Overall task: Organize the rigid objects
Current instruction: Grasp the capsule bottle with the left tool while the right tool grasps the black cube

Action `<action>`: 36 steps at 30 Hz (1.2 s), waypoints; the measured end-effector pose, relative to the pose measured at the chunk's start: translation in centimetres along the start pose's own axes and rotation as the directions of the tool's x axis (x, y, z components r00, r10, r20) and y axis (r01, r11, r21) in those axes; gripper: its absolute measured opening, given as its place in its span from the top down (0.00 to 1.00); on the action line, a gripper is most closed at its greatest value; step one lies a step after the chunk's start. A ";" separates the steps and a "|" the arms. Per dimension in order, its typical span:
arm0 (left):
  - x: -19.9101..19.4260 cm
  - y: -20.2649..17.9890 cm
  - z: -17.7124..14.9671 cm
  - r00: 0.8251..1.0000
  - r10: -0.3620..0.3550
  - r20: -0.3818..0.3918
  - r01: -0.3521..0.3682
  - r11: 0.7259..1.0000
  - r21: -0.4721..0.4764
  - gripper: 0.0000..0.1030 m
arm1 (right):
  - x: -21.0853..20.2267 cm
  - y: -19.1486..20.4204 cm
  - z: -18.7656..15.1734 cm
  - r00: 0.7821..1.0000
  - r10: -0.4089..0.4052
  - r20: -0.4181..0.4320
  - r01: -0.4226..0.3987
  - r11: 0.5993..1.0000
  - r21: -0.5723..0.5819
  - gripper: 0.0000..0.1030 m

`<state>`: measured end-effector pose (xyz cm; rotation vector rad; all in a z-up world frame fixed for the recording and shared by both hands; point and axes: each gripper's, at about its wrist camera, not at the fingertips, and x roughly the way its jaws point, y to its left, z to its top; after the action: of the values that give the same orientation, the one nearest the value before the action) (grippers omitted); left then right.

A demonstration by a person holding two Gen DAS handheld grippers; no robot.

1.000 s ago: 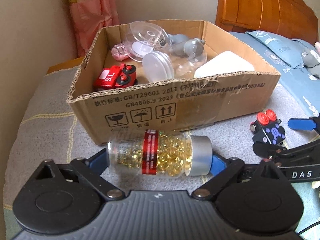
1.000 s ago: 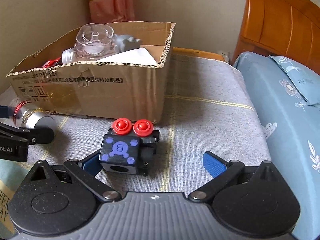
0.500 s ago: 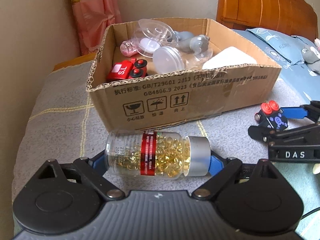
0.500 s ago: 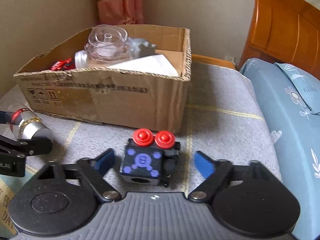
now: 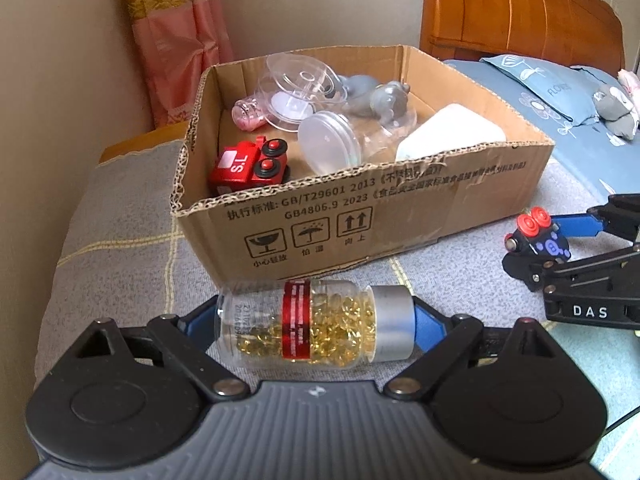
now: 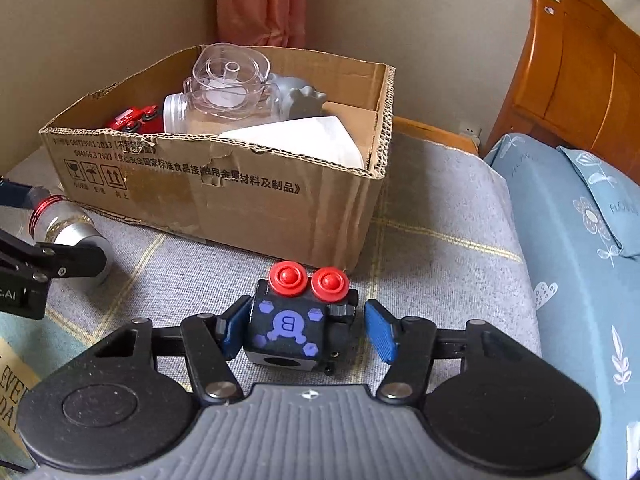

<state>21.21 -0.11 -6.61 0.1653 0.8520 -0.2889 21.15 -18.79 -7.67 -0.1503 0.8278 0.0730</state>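
My left gripper (image 5: 316, 322) is shut on a clear bottle of yellow capsules (image 5: 316, 324) with a red label and silver cap, held sideways in front of the cardboard box (image 5: 360, 208). My right gripper (image 6: 304, 326) is open around a black toy block (image 6: 298, 320) with two red knobs and a blue "B". The left pad touches the block; a small gap shows at the right pad. The block rests on the grey cloth. It also shows in the left wrist view (image 5: 536, 236). The bottle also shows in the right wrist view (image 6: 68, 228).
The box holds a red toy train (image 5: 250, 164), clear plastic containers (image 5: 304, 92), a grey toy (image 5: 384, 98) and a white item (image 5: 448, 136). A wooden headboard (image 6: 580, 64) and blue bedding (image 6: 580, 216) lie to the right. A wall and pink curtain (image 5: 176, 36) stand behind.
My left gripper has risen and pulled back with the bottle. My right gripper's fingers have narrowed around the black block, from wide apart to nearly touching both sides.
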 end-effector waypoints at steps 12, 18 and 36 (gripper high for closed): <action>-0.6 0.1 0.0 0.997 -0.048 -0.054 0.051 0.997 0.060 0.10 | -1.4 -0.7 -0.3 0.997 0.073 -0.028 -0.075 0.994 -0.083 0.43; -1.9 -0.7 -0.1 0.997 -0.045 -0.064 0.053 0.992 0.116 0.10 | -2.8 -0.9 -0.7 0.994 0.108 -0.035 -0.111 0.987 -0.118 0.43; -8.1 -2.6 1.5 0.988 -0.149 -0.049 0.156 0.968 0.197 0.10 | -9.2 -2.4 1.9 0.980 0.199 0.007 -0.195 0.969 -0.152 0.43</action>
<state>16.46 -1.51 0.46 0.2940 0.8705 -0.5187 16.63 -20.87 0.69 -0.2090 0.8132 0.3245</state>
